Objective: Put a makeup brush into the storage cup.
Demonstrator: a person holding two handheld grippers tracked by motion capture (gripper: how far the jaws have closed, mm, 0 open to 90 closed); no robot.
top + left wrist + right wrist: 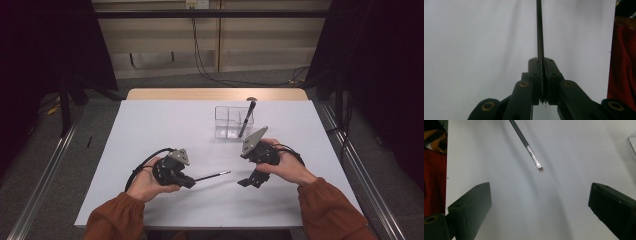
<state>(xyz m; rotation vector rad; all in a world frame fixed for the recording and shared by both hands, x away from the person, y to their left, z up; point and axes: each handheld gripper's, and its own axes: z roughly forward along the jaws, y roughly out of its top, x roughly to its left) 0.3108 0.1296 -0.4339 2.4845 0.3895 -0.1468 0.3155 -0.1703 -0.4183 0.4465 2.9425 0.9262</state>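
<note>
My left gripper (191, 180) (543, 63) is shut on the black handle of a thin brush (213, 175) (539, 35), which points right across the white table. Its silver ferrule and small bristle tip (535, 160) hang above the table ahead of my right gripper (540, 191). That right gripper (249, 181) stands open a little right of the brush tip, with nothing between its jaws. A clear plastic organizer (226, 123) sits behind it, with a black brush (247, 117) leaning in its right compartment.
The white table (150, 130) runs to a wooden strip (215, 94) at its far edge. Black curtains (40, 50) hang on both sides. Metal floor rails (47, 170) flank the table. Orange sleeves (330, 210) come in from the bottom.
</note>
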